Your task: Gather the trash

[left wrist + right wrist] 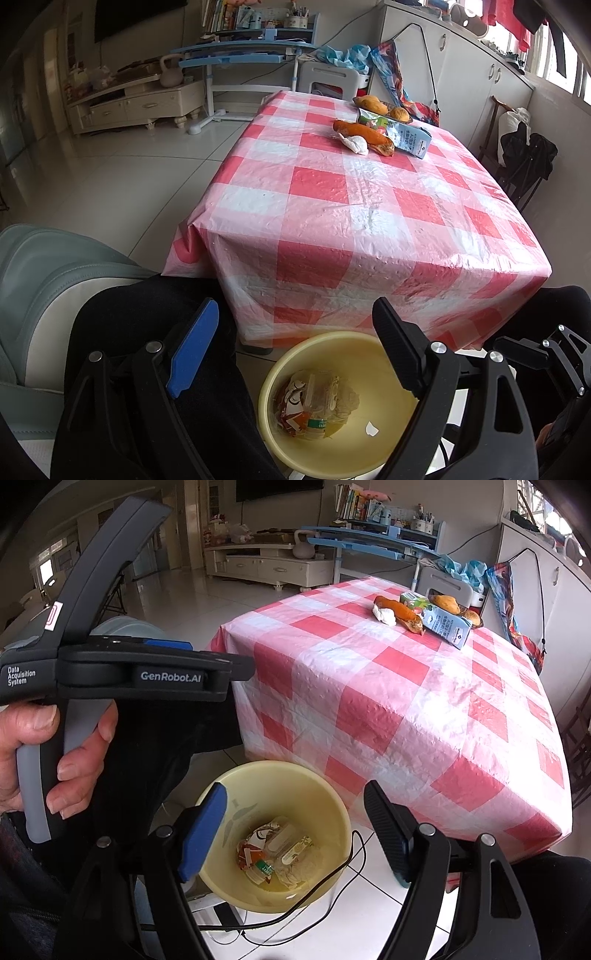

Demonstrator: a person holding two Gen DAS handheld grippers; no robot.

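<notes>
Trash (317,406) in yellow bin (373,347); both claws wide open, empty; only right view shows hand (55,760)

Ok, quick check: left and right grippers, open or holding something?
Left gripper: open, empty, above the yellow plastic bin.
Right gripper: open, empty, above the same bin.

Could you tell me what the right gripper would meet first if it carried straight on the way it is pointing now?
Probably the yellow bin on the floor: the open right gripper points down over its mouth, toward the wrappers inside, though depth is hard to judge.
</notes>
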